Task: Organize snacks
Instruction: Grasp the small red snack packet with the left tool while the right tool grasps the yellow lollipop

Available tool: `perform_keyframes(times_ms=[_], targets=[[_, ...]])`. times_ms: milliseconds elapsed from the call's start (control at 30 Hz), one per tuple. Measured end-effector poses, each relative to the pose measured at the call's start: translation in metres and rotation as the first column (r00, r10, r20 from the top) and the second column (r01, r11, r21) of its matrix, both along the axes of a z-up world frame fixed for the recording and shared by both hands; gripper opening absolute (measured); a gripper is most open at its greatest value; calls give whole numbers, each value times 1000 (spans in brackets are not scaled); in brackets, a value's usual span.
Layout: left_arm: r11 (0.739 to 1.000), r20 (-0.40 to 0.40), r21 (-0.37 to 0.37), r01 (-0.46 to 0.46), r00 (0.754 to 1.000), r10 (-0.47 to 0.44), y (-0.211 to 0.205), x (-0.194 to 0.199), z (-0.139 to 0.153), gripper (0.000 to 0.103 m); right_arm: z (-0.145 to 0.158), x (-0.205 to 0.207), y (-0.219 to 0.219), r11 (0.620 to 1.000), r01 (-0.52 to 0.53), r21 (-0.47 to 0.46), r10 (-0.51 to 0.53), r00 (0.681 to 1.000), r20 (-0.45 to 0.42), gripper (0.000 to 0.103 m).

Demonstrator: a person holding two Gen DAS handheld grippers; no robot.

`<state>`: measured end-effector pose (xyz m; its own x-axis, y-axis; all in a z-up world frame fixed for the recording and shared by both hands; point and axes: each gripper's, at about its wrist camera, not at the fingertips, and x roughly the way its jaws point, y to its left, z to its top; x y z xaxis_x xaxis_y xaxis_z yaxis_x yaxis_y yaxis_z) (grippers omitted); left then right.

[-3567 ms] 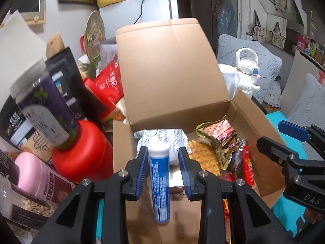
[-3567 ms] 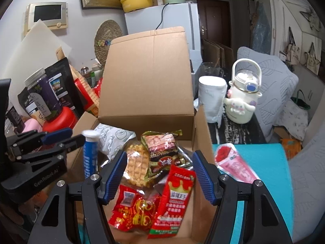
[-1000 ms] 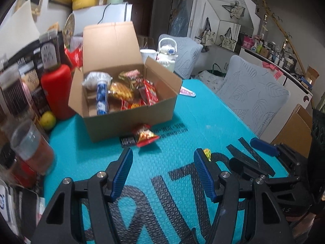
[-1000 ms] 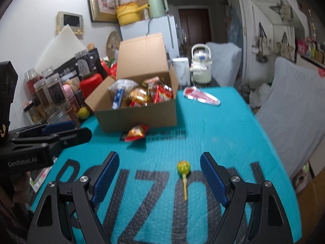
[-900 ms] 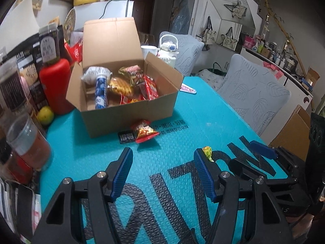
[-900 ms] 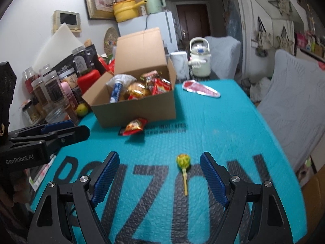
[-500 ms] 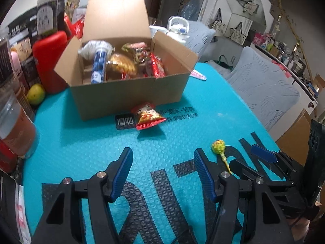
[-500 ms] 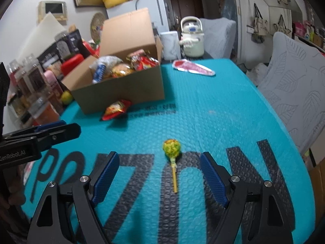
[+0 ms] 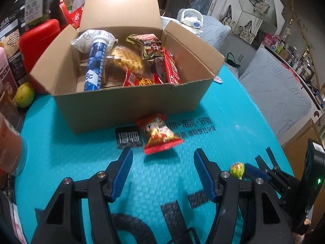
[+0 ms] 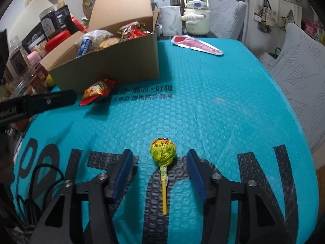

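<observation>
Lollipop [image 10: 162, 152] lies on the teal mat [image 10: 223, 101], between my right gripper [image 10: 159, 167] pads — jaws closing, not yet touching. Light, hard head, thin stick: I'd pinch the head. Left gripper [image 9: 162, 172] gapes empty near the red snack packet [image 9: 159, 133]. Both grippers sit lower and closer than a second ago.

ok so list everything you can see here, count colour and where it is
open cardboard box: one, brown, far left of mat, full of snacks
blue tablet tube: one, in box, left side
red snack packet: one, on mat before box
yellow-green wrapped lollipop: one, yellow stick, flat on mat
pink-red flat packet: one, far side of mat
teal bubble mat: one, black lettering
cream kettle-shaped bottle: one, beyond mat
left gripper: black, blue pads, open, nearing red packet
right gripper: closing around lollipop, pads not touching
</observation>
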<state>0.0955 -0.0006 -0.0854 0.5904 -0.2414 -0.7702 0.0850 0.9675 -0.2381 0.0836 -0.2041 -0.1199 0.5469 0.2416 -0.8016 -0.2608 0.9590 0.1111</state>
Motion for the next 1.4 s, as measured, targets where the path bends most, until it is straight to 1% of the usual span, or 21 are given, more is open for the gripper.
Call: perform_keyframes(times_ms=[100, 167, 333, 467, 567, 600, 633, 667, 700, 733, 767, 833, 933, 1067, 1267, 1400], targets=[[1000, -7, 4, 3, 1000, -3, -1, 13, -3, 62, -1, 4, -1, 1000, 1, -12, -1, 1000, 4, 27], [1000, -17, 1, 7, 1000, -7, -4, 22, -6, 62, -1, 8, -2, 1000, -2, -2, 2, 1000, -2, 27], [999, -50, -38, -9, 999, 7, -4, 43, -17, 62, 1, 16, -3, 1000, -8, 6, 8, 1000, -8, 27], [1000, -62, -1, -21, 998, 21, -8, 55, -25, 62, -1, 19, -1, 1000, -14, 12, 14, 1000, -13, 27], [1000, -79, -11, -15, 997, 14, -9, 61, -33, 62, -1, 17, -3, 1000, -12, 17, 12, 1000, -14, 27], [1000, -78, -7, -16, 997, 15, -8, 62, -34, 61, -1, 16, -3, 1000, -8, 19, 8, 1000, -14, 27], [1000, -73, 5, -15, 997, 16, -9, 61, -36, 56, 0, 16, -4, 1000, -5, 20, 5, 1000, -14, 27], [1000, -74, 16, -14, 997, 15, -9, 61, -37, 45, 0, 16, -4, 1000, -3, 20, 3, 1000, -14, 27], [1000, -77, 17, -13, 997, 14, -8, 61, -38, 37, 0, 14, -4, 1000, -2, 20, 2, 1000, -13, 27], [1000, -82, 8, -5, 997, 6, -8, 61, -39, 35, 0, 13, -4, 1000, 0, 22, 0, 1000, -13, 27], [1000, -81, 7, 4, 997, -4, -8, 58, -39, 35, 1, 11, -4, 1000, 1, 24, 0, 1000, -14, 27], [999, -72, 34, 17, 997, -15, -10, 51, -37, 34, 1, 8, -4, 1000, 1, 28, 0, 1000, -13, 27], [998, -83, 35, 49, 995, -46, -10, 38, -35, 34, 2, 0, -4, 1000, 4, 31, -4, 1000, -6, 27], [995, -99, 43, 88, 992, -83, -9, 9, -33, 34, 1, -9, -3, 999, 5, 48, -4, 1000, -15, 27], [993, -115, 38, 109, 988, -104, -2, -31, -32, 34, 4, -30, 3, 998, -12, 62, 13, 1000, -7, 27], [992, -106, 51, 114, 989, -108, -1, -56, -32, 34, 2, -40, 8, 998, -27, 64, 28, 1000, -14, 27]])
